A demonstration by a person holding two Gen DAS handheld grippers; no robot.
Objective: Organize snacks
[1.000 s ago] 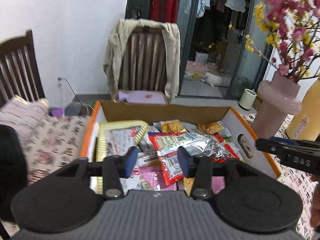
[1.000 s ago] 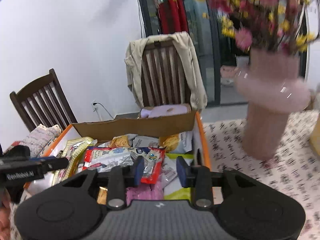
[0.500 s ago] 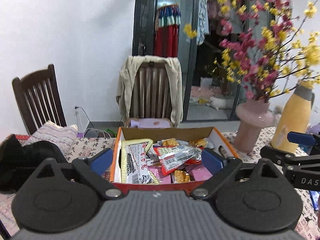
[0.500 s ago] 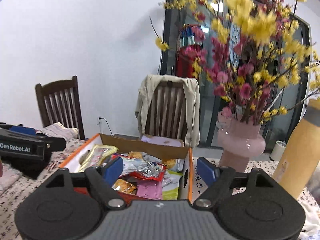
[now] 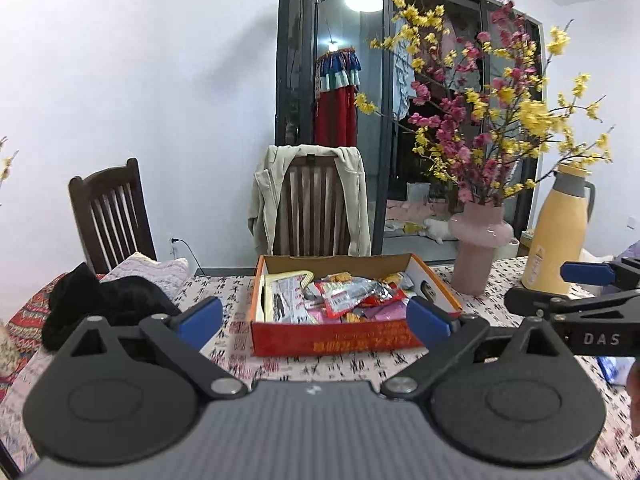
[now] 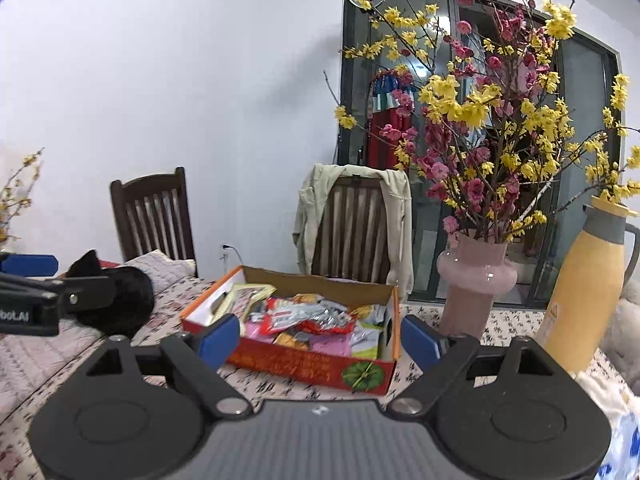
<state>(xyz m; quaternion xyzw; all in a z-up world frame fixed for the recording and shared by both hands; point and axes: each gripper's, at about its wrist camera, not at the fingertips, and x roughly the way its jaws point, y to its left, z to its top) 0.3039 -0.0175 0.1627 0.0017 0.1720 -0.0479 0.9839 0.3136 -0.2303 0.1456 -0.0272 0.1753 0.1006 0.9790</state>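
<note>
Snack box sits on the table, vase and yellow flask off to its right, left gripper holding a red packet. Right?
Not quite. The left gripper holds nothing: in the left wrist view its jaws are opening wide with only air between them, and the red packet lies in the snack box. The rest stands: the box sits on the table, with the vase and yellow flask to its right.

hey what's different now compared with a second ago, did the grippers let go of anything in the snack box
Both grippers pulled back and up from the snack box: a second ago their pads sat low over the packets, now the whole box shows in front of them. The left gripper and right gripper are opening, nothing between the jaws; no release is visible. The packets, vase and flask stayed put.
</note>
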